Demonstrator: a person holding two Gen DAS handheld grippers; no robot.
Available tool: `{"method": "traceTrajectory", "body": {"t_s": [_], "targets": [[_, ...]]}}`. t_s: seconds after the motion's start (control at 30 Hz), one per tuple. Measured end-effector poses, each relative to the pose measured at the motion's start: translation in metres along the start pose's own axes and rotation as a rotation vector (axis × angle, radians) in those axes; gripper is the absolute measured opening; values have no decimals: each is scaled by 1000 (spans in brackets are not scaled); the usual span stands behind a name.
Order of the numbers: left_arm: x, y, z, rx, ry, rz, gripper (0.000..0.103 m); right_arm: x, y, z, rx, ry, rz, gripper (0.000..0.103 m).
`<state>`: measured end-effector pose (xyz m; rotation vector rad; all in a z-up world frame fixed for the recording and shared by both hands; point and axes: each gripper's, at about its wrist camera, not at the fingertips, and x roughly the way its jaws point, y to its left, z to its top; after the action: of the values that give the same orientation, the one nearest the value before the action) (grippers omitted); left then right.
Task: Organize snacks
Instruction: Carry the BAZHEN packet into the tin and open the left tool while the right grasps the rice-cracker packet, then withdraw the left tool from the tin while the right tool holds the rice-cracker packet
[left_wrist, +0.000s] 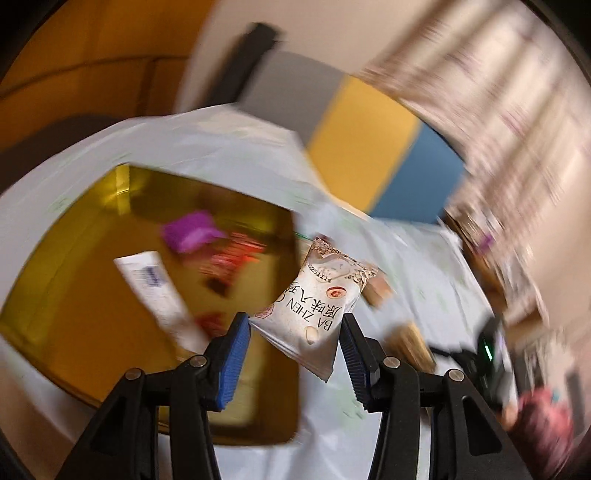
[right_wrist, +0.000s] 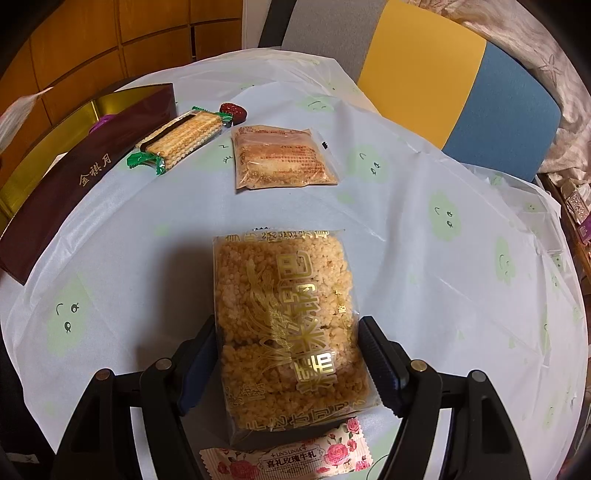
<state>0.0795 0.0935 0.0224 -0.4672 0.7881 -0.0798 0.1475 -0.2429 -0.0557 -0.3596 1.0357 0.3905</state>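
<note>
The left gripper (left_wrist: 295, 332) pinches a white packet (left_wrist: 314, 306) by its lower corners — lifted, by the gold tray's (left_wrist: 74, 295) edge. The right gripper (right_wrist: 288, 354) stands fairly wide, jaws closed on the sides of a rice cake pack (right_wrist: 288, 321) on the tablecloth (right_wrist: 443, 277) — a rose candy (right_wrist: 288, 459) beneath.

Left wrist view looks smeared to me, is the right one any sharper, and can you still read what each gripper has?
Left wrist view: heavy motion blur over the gold tin and room, but the white snack packet between the left gripper pads stays sharp, print readable. Right wrist view: crisp throughout, fisheye bending the table edge; the rice cracker pack sits between the right gripper fingers.
</note>
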Motion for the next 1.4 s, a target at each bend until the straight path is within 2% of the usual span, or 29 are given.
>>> {"method": "traceTrajectory", "body": {"t_s": [0.03, 0.13, 0.27, 0.5, 0.6, 0.7, 0.93, 1.07, 1.23, 1.4], "targets": [[1, 12, 7, -32, -1, 38, 50, 0, 0, 0, 0, 0, 1, 75], [7, 41, 19, -120, 27, 91, 50, 0, 0, 0, -3, 0, -5, 75], [21, 62, 30, -211, 52, 126, 50, 0, 1, 0, -2, 0, -6, 75], [52, 82, 42, -332, 91, 147, 53, 0, 1, 0, 0, -2, -5, 75], [66, 86, 42, -340, 115, 148, 56, 0, 1, 0, 1, -2, -4, 75], [69, 81, 37, -299, 122, 157, 58, 1, 1, -1, 1, -3, -3, 75], [59, 64, 26, -148, 84, 217, 58, 1, 1, 0, 2, -3, -3, 75], [47, 53, 17, -76, 68, 225, 58, 1, 1, 0, 2, -5, -3, 75], [34, 34, 7, 18, 35, 222, 58, 1, 1, 0, 2, -5, -3, 75], [20, 8, -7, 118, 16, 184, 58, 1, 1, 0, 1, -6, -3, 75]]}}
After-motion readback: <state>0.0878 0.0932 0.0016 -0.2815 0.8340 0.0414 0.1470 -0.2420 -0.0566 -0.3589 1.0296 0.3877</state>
